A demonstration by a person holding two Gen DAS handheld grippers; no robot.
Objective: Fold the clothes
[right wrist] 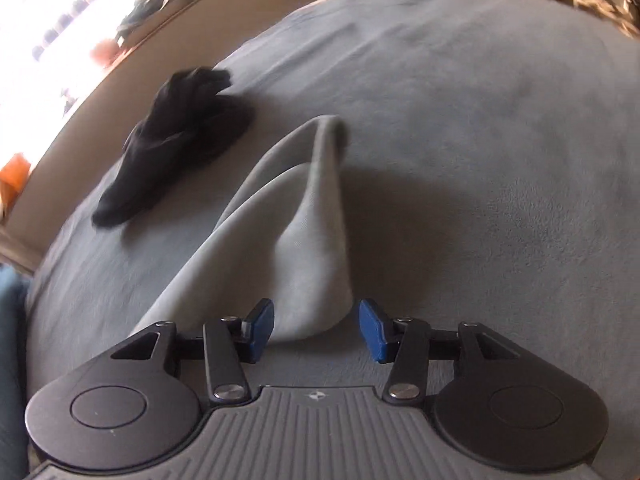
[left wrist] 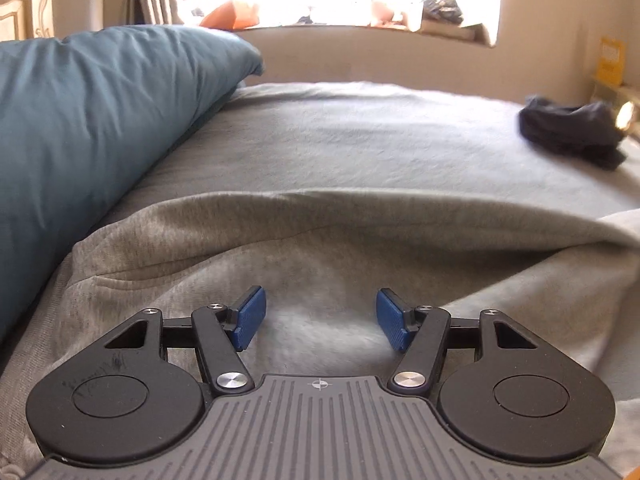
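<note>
On the bed (left wrist: 360, 128), grey-covered and filling most of both views, a teal duvet (left wrist: 100, 120) was heaped along one side and the clothes lay across the rest. The largest garment was a grey sweatshirt (left wrist: 200, 248), spread flat directly under the left gripper (left wrist: 318, 318) with a fold edge running across the view just ahead of the tips. From it a sleeve (right wrist: 304, 216) ran out over the bed, seen in the right wrist view as a long, narrowing strip of grey cloth, partly raised in a ridge. Its long axis led away from the right gripper (right wrist: 316, 330), its wide end lying just in front of the tips and its narrow end pointing towards the far side of the bed. A crumpled dark garment (right wrist: 180, 136) sat near that narrow end, apart from it, and showed in the left view well off to the right.

The left gripper's jaws stood apart with nothing between the pads (left wrist: 250, 316), only fleece beneath. The right gripper's jaws were apart too, and the sleeve's wide end lay just ahead of the gap without either pad (right wrist: 374, 330) pressing on it.

The right gripper was the nearer to the sleeve, so bringing the sleeve in over the body looked like its job, with the left placed to steady the sweatshirt.
</note>
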